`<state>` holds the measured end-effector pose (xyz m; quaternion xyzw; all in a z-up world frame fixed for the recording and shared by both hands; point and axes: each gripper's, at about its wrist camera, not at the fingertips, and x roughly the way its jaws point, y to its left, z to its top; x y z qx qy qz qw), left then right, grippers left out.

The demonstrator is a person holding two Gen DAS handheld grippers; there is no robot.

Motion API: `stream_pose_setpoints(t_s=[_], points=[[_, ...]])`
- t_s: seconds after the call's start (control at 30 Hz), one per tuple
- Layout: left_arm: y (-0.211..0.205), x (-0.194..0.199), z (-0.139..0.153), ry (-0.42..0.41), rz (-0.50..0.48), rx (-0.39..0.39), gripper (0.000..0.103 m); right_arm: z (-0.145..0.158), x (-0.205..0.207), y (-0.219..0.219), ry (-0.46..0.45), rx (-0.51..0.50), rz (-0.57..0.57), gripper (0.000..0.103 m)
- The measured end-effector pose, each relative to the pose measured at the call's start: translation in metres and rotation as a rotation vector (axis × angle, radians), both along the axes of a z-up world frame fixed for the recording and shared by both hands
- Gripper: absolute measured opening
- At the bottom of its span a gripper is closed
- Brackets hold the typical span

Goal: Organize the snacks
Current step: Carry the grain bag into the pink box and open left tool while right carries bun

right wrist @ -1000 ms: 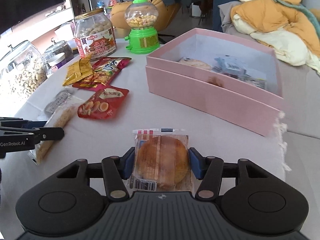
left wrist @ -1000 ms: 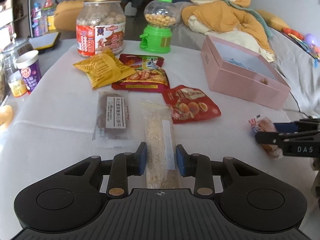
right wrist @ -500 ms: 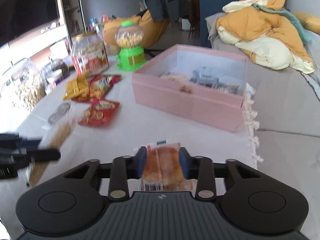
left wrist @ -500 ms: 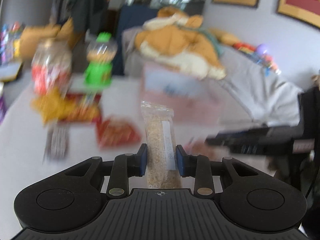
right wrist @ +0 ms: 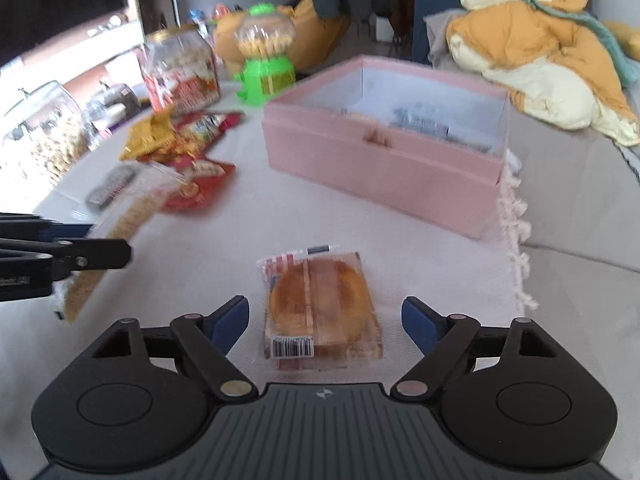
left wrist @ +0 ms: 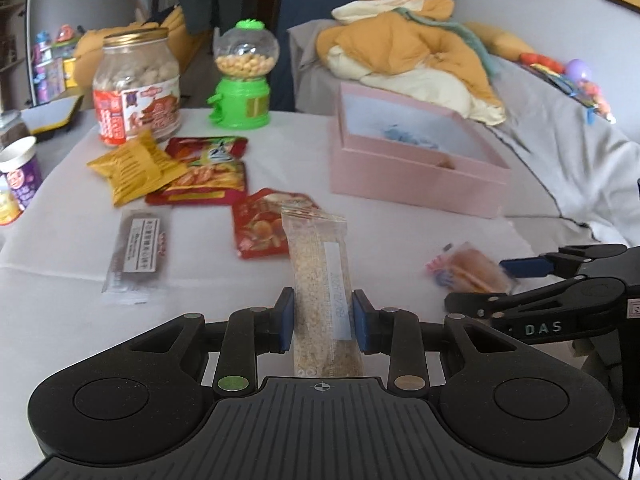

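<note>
Mostly hidden pink box contents

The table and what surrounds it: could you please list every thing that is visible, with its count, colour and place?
Pink cardboard box: 1, pink, open, far right of the table.
Clear glass jar with red label: 1, far left.
Green plastic candy dispenser: 1, beside the jar.
Yellow foil snack bag: 1, before the jar.
Red snack packets: 2, mid table.
Brown wrapped bar: 1, left.
Purple paper cup: 1, left edge.
Round wrapped cake: 1, golden, on the cloth.
Long clear crumb packet: 1, beige, held.
Left gripper: shut on the packet.
Right gripper: opening, pads clear of the cake.
</note>
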<state>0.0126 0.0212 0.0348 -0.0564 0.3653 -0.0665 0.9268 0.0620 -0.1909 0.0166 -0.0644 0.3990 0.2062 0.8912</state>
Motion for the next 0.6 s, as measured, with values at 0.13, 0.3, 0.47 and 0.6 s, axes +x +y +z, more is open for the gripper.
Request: stream_pose_setpoints(t_s=[0.13, 0.3, 0.47, 0.6], points=[[0.003, 0.003, -0.009, 0.039, -0.003, -0.014, 0.034, 0.001, -0.002, 0.013, 0.043, 0.058, 0.072, 0.087], [0.003, -0.002, -0.017, 0.053, -0.002, -0.008, 0.035, 0.004, 0.001, 0.025, 0.012, 0.024, 0.045, 0.087], [0.002, -0.003, -0.017, 0.051, -0.006, -0.007, 0.035, -0.001, 0.007, 0.030, 0.022, 0.004, 0.005, 0.072], [-0.002, -0.004, -0.017, 0.042, -0.016, 0.022, 0.035, 0.007, -0.005, 0.035, 0.018, 0.026, 0.063, 0.055]])
